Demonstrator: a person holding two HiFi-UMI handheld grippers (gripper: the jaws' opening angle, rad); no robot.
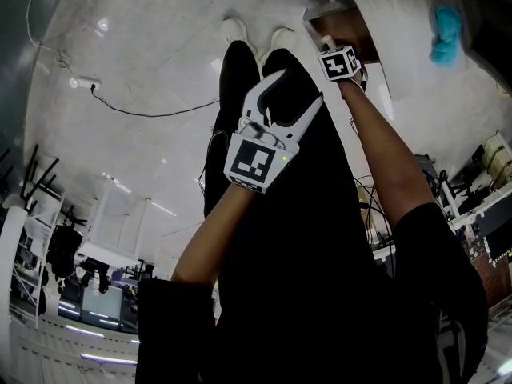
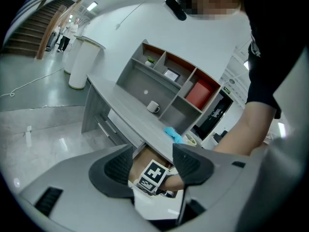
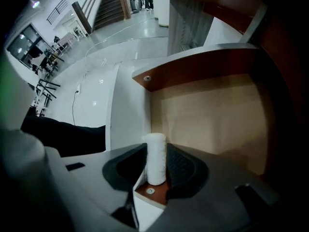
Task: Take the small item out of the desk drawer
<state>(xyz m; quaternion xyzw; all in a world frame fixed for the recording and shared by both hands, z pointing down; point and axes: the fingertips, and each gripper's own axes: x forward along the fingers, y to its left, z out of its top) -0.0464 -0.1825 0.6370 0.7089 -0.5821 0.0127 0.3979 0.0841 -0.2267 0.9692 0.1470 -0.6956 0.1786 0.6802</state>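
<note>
A small white cylinder (image 3: 156, 157) stands upright at the near corner of the open desk drawer (image 3: 212, 115), whose inside is bare light wood. My right gripper (image 3: 156, 167) has its two dark pads against the cylinder's sides, shut on it. In the head view the right gripper (image 1: 330, 46) reaches into the drawer (image 1: 356, 32) at the top, its jaws hidden behind the marker cube. The left gripper (image 1: 298, 88) hovers over the person's black trousers, short of the drawer, and it (image 2: 152, 161) is open with nothing between its fingers.
The grey desk top (image 2: 128, 108) above the drawer carries a white mug (image 2: 153, 107), a blue cloth (image 2: 174, 134) and a shelf unit (image 2: 169, 79). The drawer's white front panel (image 3: 123, 115) faces the shiny floor. A black cable (image 1: 152, 112) lies on the floor to the left.
</note>
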